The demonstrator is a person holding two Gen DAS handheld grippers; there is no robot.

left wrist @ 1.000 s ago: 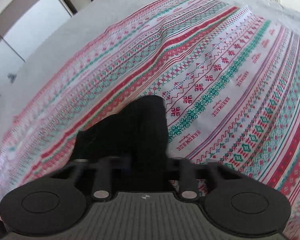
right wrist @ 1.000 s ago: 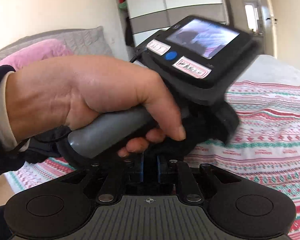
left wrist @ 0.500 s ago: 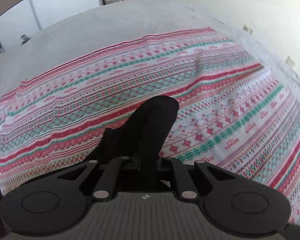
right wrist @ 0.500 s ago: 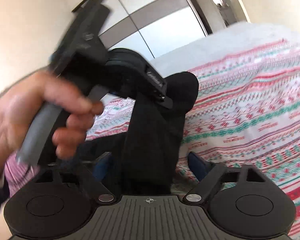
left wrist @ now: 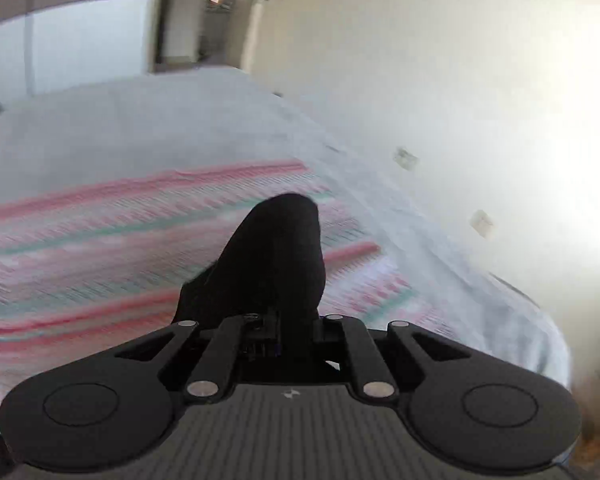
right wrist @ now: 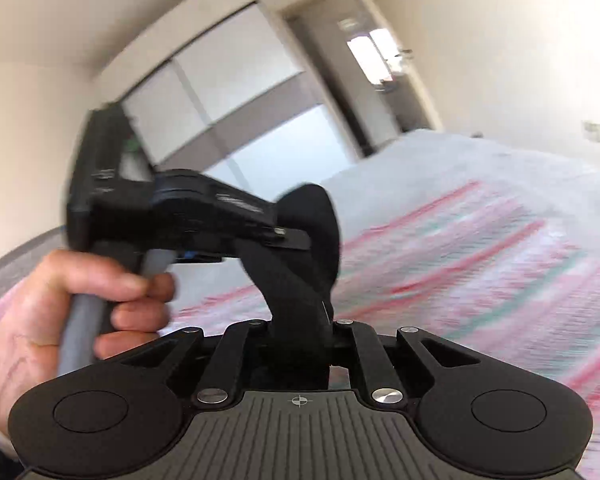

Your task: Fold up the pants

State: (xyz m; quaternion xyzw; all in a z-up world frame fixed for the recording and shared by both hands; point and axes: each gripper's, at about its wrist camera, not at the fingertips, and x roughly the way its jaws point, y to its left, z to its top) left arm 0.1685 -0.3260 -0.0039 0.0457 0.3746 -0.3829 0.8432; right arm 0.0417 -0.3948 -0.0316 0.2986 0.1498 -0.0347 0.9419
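Note:
The pants [left wrist: 278,256] are black. In the left wrist view a fold of them bulges up out of my left gripper [left wrist: 284,320], which is shut on the cloth; the fingertips are hidden under it. In the right wrist view another part of the pants [right wrist: 300,304] rises from my right gripper [right wrist: 302,330], also shut on the fabric. A hand [right wrist: 60,312] holds the left gripper [right wrist: 290,237] just above and left of it, clamped on the same dark fold [right wrist: 320,220]. Both grippers are lifted above the striped bedspread [left wrist: 80,240], close together.
The red, white and green patterned bedspread [right wrist: 480,260] lies over a grey bed cover [left wrist: 140,128]. A pale wall [left wrist: 460,80] runs along the bed's right edge. A wardrobe with sliding doors [right wrist: 228,80] and a doorway [right wrist: 364,80] stand beyond the bed.
Both grippers have risen and swung with the black fabric, so the views now tilt up to the wall and wardrobe. The pants hang higher off the bedspread. Both grips have held.

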